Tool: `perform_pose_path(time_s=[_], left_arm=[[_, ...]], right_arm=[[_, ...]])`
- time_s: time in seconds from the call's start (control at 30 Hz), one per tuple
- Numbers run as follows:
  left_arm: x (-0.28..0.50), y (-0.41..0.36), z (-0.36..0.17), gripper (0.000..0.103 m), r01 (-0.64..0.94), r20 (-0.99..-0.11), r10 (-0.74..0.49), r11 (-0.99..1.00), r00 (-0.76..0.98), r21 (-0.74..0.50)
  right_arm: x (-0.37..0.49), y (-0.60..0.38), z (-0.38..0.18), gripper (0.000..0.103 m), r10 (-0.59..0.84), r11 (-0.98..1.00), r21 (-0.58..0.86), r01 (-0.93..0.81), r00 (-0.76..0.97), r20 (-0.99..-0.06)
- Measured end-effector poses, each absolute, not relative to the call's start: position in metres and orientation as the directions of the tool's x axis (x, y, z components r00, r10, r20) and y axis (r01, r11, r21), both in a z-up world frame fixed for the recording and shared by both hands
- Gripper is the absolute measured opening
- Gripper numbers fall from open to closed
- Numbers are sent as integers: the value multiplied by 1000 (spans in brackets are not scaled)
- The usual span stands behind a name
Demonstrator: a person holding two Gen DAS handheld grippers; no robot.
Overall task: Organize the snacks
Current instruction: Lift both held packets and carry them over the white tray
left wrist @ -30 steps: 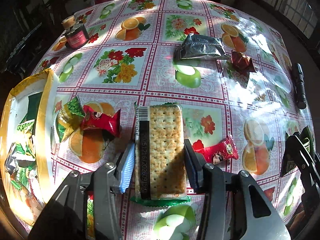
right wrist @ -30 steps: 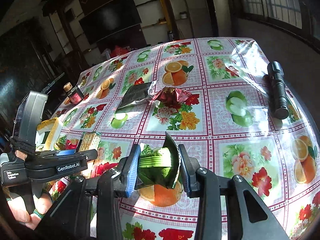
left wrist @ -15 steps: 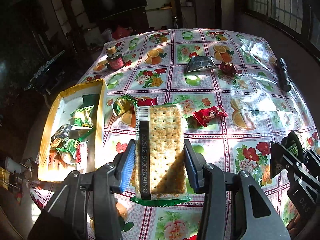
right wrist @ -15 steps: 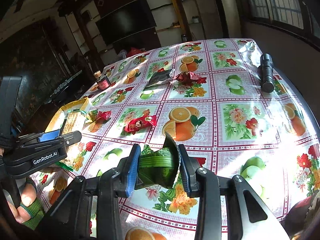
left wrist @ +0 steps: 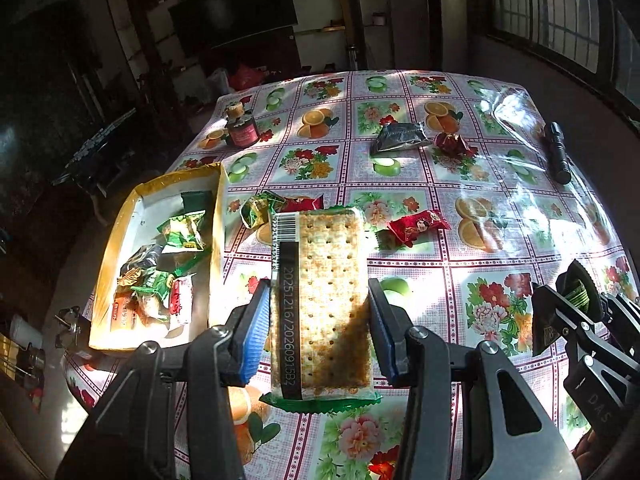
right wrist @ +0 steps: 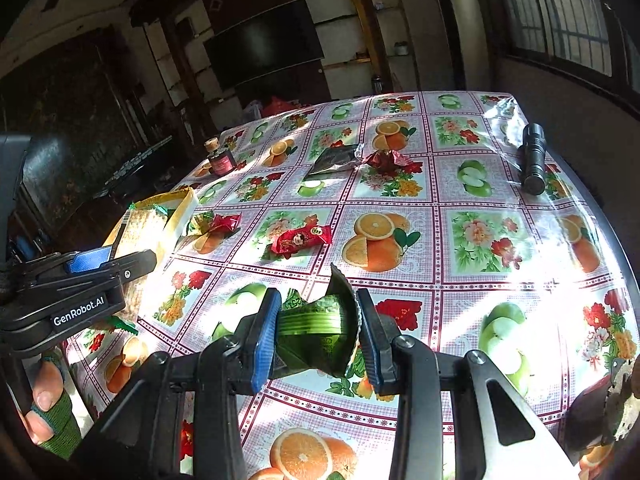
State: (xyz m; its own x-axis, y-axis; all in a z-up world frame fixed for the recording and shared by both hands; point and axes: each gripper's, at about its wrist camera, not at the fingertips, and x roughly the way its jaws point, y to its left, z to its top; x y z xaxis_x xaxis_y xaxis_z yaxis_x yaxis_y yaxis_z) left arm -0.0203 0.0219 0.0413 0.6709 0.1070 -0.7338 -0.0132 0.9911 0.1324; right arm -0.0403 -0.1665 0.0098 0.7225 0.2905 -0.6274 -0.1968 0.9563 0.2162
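My left gripper (left wrist: 318, 320) is shut on a clear pack of crackers (left wrist: 320, 292) and holds it above the table's near edge. My right gripper (right wrist: 318, 338) is shut on a crumpled green snack packet (right wrist: 316, 328), also held above the table. A yellow-rimmed box (left wrist: 218, 240) at the left holds several snack packets. On the table lie a red candy packet (left wrist: 416, 226), a green-gold and a red packet (left wrist: 264, 208) beside the box, a silver pouch (left wrist: 400, 138) and a red wrapper (left wrist: 452, 144).
A black flashlight (left wrist: 558, 156) lies near the table's right edge. A small dark-red jar (left wrist: 240, 128) stands at the far left corner. The fruit-print tablecloth (right wrist: 460, 240) covers the table. The left gripper body (right wrist: 76, 296) shows at the left of the right wrist view.
Both grippers have risen and pulled back from the table with their packets held. The crackers came up off the cloth; the box is now fully in the left wrist view.
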Motion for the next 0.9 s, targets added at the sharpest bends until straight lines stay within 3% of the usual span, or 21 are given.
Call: perform_pose_path(time_s=[0.9], left_arm=[[-17,49,24,47,-43,-768,107,994,632,103]], right_arm=[[-38,-134,6,37,181,978,43,-206,716,-674]])
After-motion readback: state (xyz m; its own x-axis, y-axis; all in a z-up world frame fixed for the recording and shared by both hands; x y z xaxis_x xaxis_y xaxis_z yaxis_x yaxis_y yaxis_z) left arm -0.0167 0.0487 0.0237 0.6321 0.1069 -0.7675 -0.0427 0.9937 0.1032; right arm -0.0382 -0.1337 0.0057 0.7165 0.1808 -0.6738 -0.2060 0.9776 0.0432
